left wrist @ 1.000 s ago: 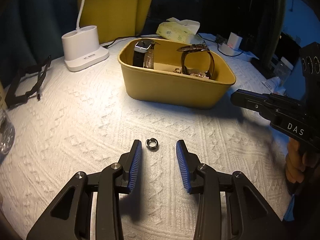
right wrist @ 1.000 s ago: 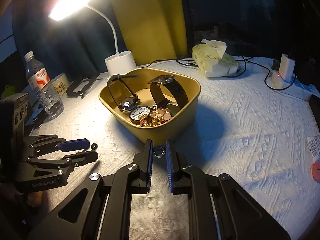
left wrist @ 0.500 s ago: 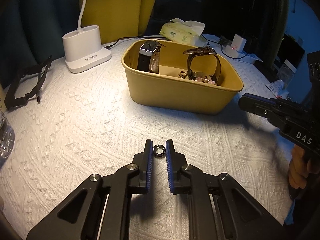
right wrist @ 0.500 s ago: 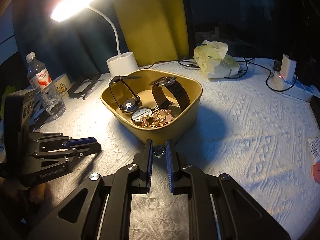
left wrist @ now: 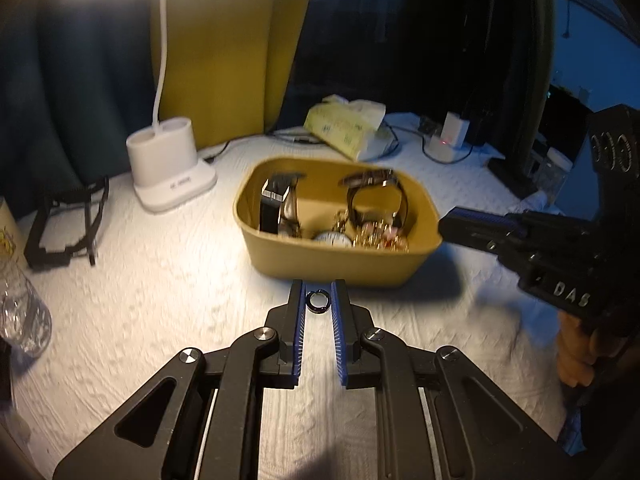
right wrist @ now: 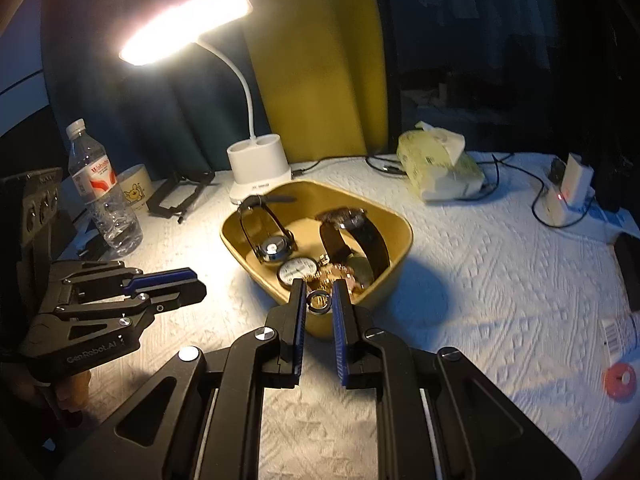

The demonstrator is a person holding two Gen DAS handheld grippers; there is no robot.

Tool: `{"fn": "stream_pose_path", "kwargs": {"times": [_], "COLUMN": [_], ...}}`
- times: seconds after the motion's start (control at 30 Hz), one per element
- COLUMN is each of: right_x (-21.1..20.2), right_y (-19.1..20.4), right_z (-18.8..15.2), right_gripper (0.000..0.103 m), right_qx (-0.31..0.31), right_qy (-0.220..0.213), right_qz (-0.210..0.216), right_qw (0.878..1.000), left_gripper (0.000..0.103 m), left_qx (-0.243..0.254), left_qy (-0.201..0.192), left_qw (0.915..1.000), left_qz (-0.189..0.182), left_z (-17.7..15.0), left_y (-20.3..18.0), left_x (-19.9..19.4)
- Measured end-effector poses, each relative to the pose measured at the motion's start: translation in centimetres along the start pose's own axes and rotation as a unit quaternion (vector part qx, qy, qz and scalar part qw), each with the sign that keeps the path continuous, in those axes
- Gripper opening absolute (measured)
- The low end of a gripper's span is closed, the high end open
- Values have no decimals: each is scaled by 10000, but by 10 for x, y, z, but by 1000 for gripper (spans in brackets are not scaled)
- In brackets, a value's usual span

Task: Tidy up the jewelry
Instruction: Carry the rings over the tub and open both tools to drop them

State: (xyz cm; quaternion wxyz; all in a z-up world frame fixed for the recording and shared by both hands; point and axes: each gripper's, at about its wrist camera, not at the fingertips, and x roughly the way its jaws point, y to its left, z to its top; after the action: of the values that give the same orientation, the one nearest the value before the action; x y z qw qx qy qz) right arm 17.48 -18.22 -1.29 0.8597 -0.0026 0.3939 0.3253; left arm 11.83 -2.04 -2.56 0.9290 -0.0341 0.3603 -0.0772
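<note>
My left gripper point(left wrist: 318, 300) is shut on a small dark ring point(left wrist: 317, 303) and holds it above the cloth, just in front of the yellow box point(left wrist: 332, 266). My right gripper point(right wrist: 319, 300) is shut on a second metal ring point(right wrist: 319, 303) and holds it over the near rim of the yellow box point(right wrist: 394, 236). The box holds several watches point(right wrist: 274, 246) and gold jewelry point(right wrist: 340, 274). The right gripper also shows at the right of the left wrist view point(left wrist: 476, 224), and the left gripper at the left of the right wrist view point(right wrist: 176, 286).
A white lamp base point(left wrist: 170, 172) stands behind the box, with a black stand point(left wrist: 66, 220) to its left. A water bottle point(right wrist: 102, 196) and mug point(right wrist: 134, 186) sit at far left. A tissue pack point(right wrist: 440, 168), cables and a charger point(right wrist: 568, 192) lie at the back right.
My left gripper closed on the dark ring, lifted it off the cloth and moved toward the box. My right gripper carried its ring forward over the box's rim.
</note>
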Motion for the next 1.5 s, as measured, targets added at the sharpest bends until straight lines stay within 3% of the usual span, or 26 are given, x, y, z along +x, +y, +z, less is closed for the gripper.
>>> {"fn": "stream_pose_path", "kwargs": {"times": [0.4, 1.1, 1.27, 1.5], "right_x": [17, 39, 38, 30], "right_y": [-9, -16, -12, -9], "right_z": [7, 10, 11, 13], "right_gripper": [13, 13, 15, 27], "right_qx": [71, 23, -47, -70], "right_qy": [44, 238, 245, 193], "right_qz": [99, 123, 82, -8], "right_qw": [9999, 9996, 9997, 9998], "left_gripper": [15, 15, 33, 36], "left_qx": [61, -158, -219, -260], "left_qy": [-194, 113, 37, -79], "left_qw": [9997, 9994, 9994, 9992], "left_qz": [-137, -299, -258, -278], "left_z": [24, 37, 37, 37], "left_y": [-6, -1, 0, 3], "left_x": [12, 45, 39, 26]}}
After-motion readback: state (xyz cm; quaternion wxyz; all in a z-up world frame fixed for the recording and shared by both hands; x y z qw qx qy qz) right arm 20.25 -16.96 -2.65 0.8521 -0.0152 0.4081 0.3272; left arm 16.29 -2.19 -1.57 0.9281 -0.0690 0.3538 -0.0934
